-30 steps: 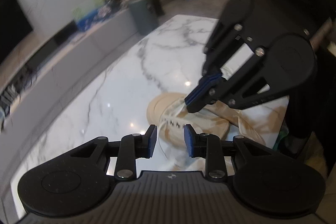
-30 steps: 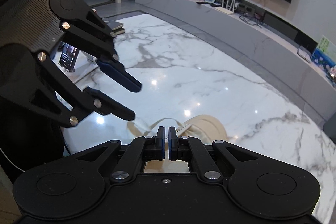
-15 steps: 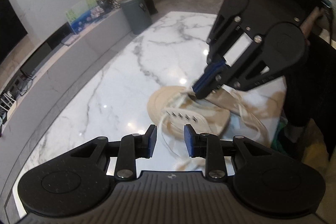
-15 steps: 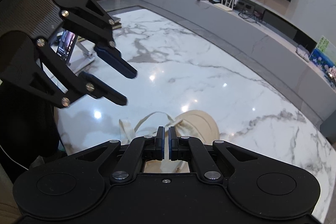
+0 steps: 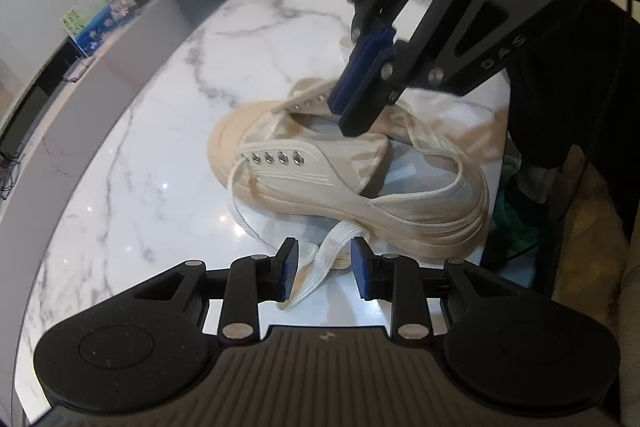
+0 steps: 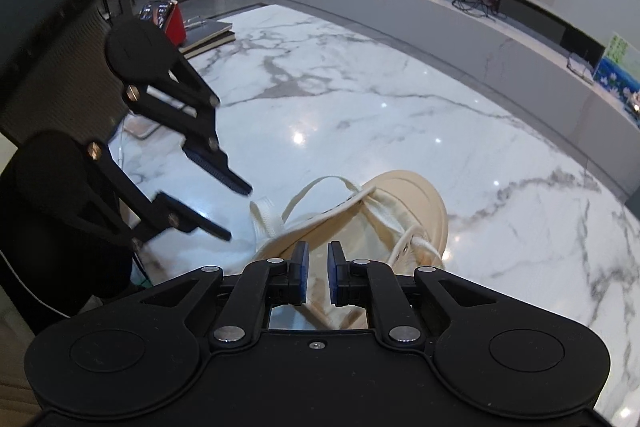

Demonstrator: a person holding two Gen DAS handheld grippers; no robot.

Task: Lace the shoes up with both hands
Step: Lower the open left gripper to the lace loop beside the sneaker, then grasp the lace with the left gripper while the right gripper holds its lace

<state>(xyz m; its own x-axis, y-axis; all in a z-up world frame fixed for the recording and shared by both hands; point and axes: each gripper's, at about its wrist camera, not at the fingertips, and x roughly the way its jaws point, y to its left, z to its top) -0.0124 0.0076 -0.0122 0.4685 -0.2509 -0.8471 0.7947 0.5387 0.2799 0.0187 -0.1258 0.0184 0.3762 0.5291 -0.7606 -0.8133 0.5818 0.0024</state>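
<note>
We're dropping the left gripper point(image 5: 323, 269) lower over the white lace point(image 5: 320, 267), jaws apart around it, seemingly untouched. The right gripper point(image 6: 318, 273) is opening above the cream canvas platform shoe point(image 5: 340, 167), which is lying on the white marble table point(image 5: 160, 147).

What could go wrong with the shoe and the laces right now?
The left gripper is open around the loose lace end; if it shuts off-centre, the lace may slip out.

The right gripper is opening just over the shoe, with nothing clearly gripped, so the shoe could slide on the smooth marble table if the lace is tugged.
</note>
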